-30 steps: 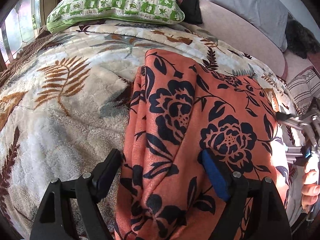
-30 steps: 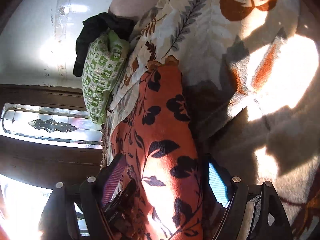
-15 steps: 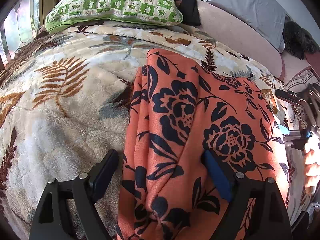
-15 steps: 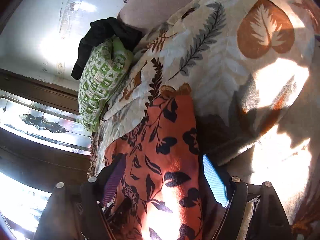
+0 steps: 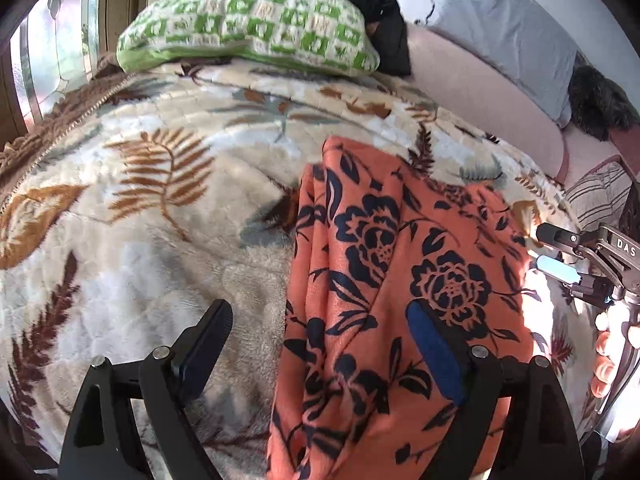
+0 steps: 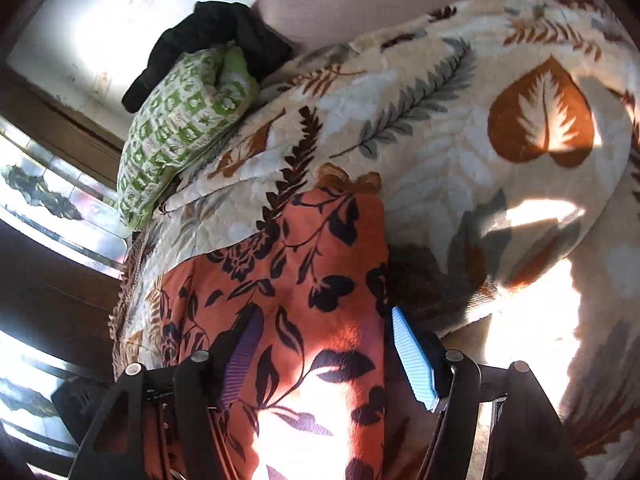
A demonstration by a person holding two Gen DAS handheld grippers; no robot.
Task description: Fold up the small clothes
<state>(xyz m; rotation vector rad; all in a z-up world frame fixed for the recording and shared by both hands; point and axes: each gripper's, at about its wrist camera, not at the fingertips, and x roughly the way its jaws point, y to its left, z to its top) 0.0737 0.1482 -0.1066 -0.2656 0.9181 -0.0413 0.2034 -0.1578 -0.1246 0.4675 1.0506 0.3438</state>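
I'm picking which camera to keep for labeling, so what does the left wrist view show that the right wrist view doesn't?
Only the left wrist view shows the grey pillow, a striped cushion, the right hand-held gripper from the side, and the fingers of the hand holding it.

Only the right wrist view shows the big orange leaf on the blanket, bright sun patches on it, and the decorated window glass.

Both show the orange floral garment on the leaf-print blanket, the green checked pillow, and dark clothing behind it.
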